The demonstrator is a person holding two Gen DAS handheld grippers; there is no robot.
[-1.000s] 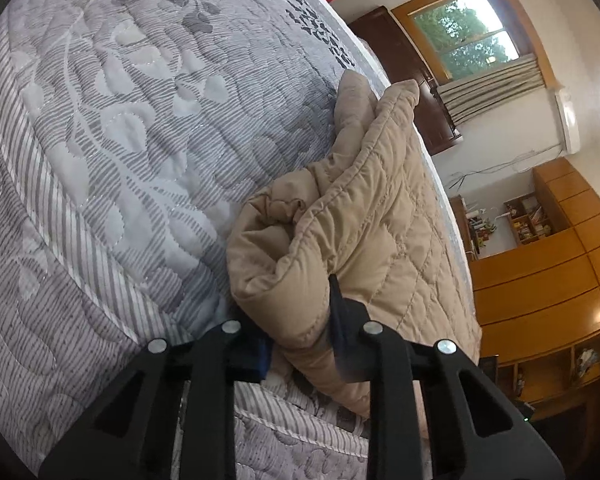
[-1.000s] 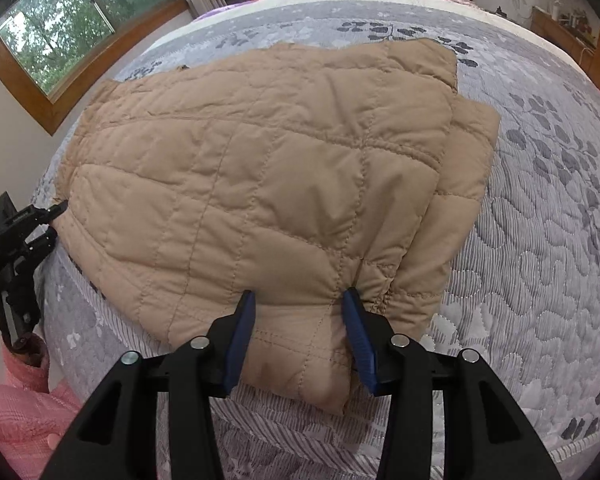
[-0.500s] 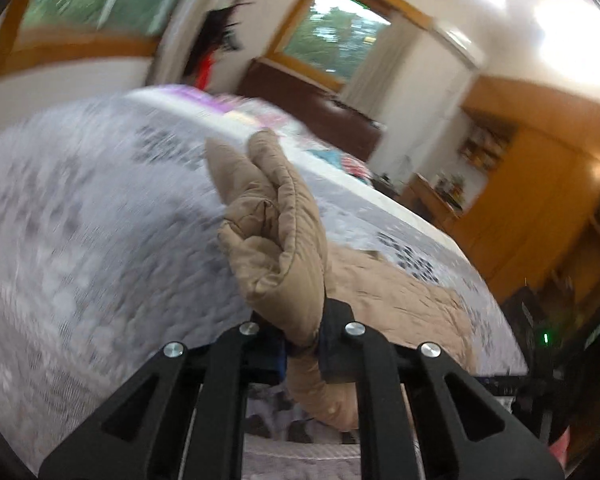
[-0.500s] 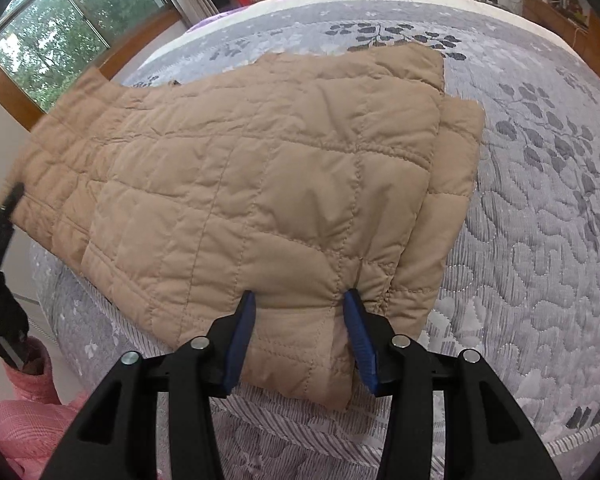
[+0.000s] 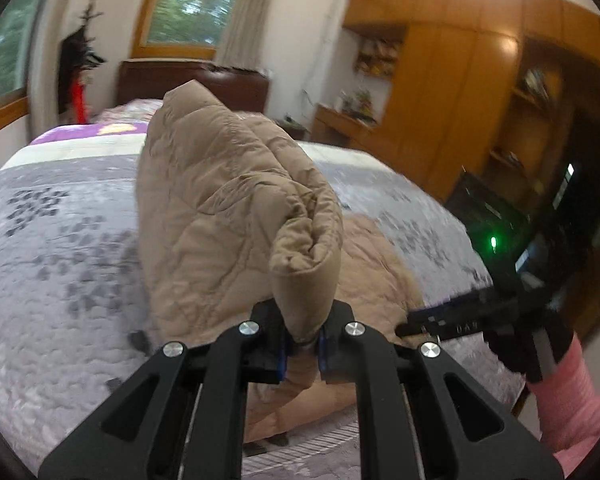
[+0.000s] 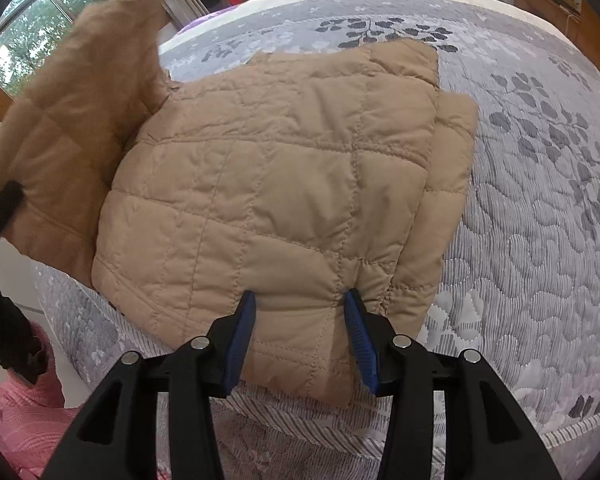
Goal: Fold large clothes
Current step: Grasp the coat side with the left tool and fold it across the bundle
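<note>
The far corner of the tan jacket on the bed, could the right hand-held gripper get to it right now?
Probably not as things stand. The right hand-held gripper is clamped on the near hem of the jacket, busy holding it. The far corner lies bare across the bed, so letting go first would free the way.

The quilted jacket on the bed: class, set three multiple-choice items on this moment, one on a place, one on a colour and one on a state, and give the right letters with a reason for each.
1. Where does the jacket's main part lie?
A. on the bed
B. on the floor
C. on a chair

2. What colour is the jacket?
A. navy
B. tan
C. white

3. How does the left gripper stand?
A. open, clear of the cloth
B. shut on nothing
C. shut on a raised fold of the jacket

Answers:
1 A: it is spread on the grey leaf-patterned bedspread.
2 B: the quilted cloth is tan in both views.
3 C: its blue pads pinch a bunched fold held up off the bed.
</note>
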